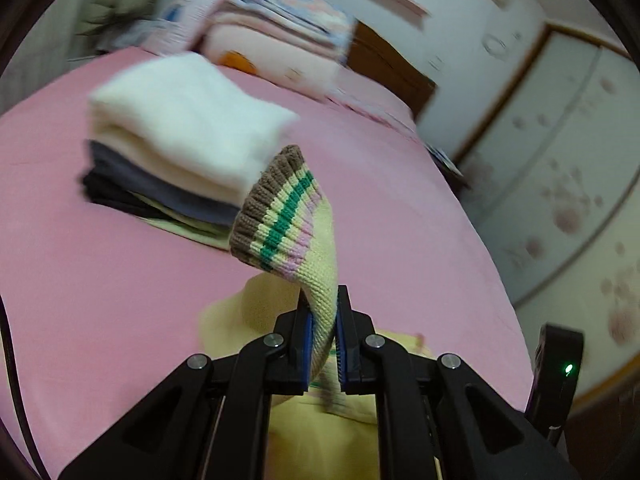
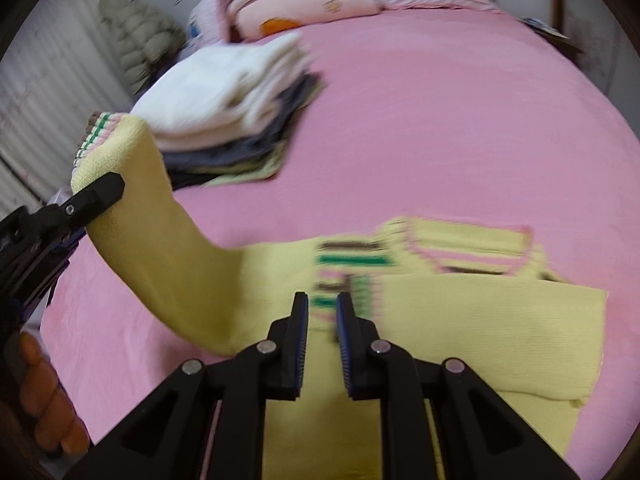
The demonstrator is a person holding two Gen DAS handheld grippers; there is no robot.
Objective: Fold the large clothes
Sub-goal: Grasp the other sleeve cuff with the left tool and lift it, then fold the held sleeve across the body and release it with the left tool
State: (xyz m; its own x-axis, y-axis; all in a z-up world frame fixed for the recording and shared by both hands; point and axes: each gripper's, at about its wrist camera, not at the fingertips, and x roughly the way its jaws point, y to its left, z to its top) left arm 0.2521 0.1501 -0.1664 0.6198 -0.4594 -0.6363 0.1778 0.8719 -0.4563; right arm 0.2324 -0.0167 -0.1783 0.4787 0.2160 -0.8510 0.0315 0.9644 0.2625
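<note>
Left gripper (image 1: 323, 316), black with blue-lined fingers, is clamped on the sleeve (image 1: 316, 280) of a pale yellow knitted sweater (image 2: 460, 320), the knit pinched flat between its two pads just behind the ribbed cuff (image 1: 276, 208). That cuff, banded in brown, cream, green and pink, stands up above the fingertips and curls over to the left. In the right wrist view the same gripper (image 2: 96, 196) appears at the left edge, lifting the sleeve off the bed so that it arcs up from the sweater's body, with the person's bare fingers (image 2: 44, 392) visible behind the handle.

Right gripper (image 2: 322, 308) hovers over the sweater with its jaws a little apart and nothing between them; the striped chest panel of the garment shows through the gap. The sweater's body lies flat on the pink bedsheet (image 2: 440, 120), near the foot of both views, its striped collar area blurred.

Beyond it on the sheet sits a stack of folded clothes (image 1: 180, 140): a thick white piece on top, grey-blue and black layers beneath, a pale yellow one at the bottom. Farther back lie pink pillows and folded bedding (image 1: 276, 36) against a brown wooden headboard (image 1: 392, 72). A white wardrobe with pink floral doors (image 1: 560, 160) stands to the right of the bed.
</note>
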